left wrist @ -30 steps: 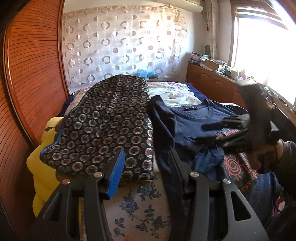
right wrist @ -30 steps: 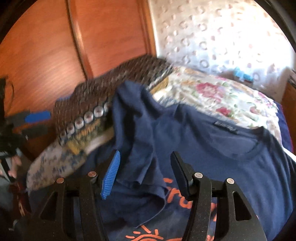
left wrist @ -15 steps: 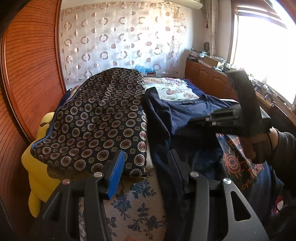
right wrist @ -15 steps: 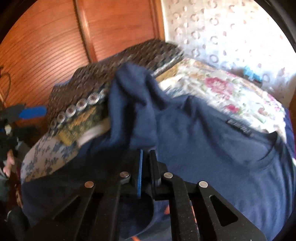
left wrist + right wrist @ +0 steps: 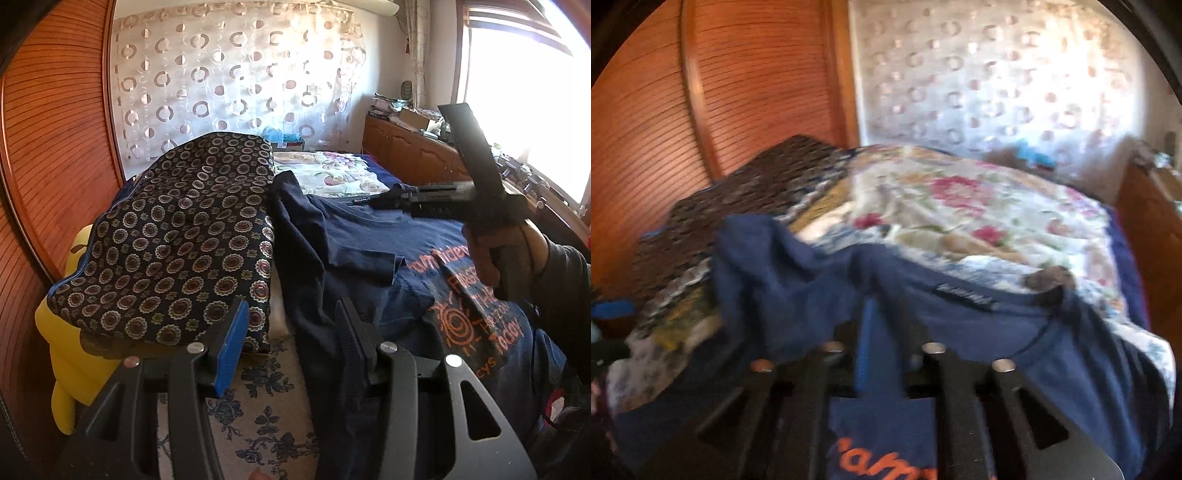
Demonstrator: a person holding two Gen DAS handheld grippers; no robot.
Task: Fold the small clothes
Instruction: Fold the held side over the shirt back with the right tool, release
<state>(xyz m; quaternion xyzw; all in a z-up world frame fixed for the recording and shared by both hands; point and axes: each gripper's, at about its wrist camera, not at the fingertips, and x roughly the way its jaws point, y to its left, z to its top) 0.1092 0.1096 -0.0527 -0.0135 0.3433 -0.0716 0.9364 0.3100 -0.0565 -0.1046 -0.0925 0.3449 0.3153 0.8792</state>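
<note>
A navy T-shirt with orange print lies spread on the bed, its left sleeve folded in over the chest. It also shows in the right wrist view. My left gripper is open and empty, low over the shirt's left edge. My right gripper has its jaws nearly closed and stands above the shirt; the view is blurred, and I see no cloth held. From the left wrist view the right gripper hovers near the collar.
A dark patterned folded blanket lies left of the shirt, over a yellow cushion. A floral bedspread covers the bed. A wooden wardrobe stands on the left, a wooden cabinet and a window on the right.
My right gripper shut on the left sleeve, carried it inward over the chest, then rose toward the collar. The sleeve now lies folded on the shirt. My left gripper stayed open.
</note>
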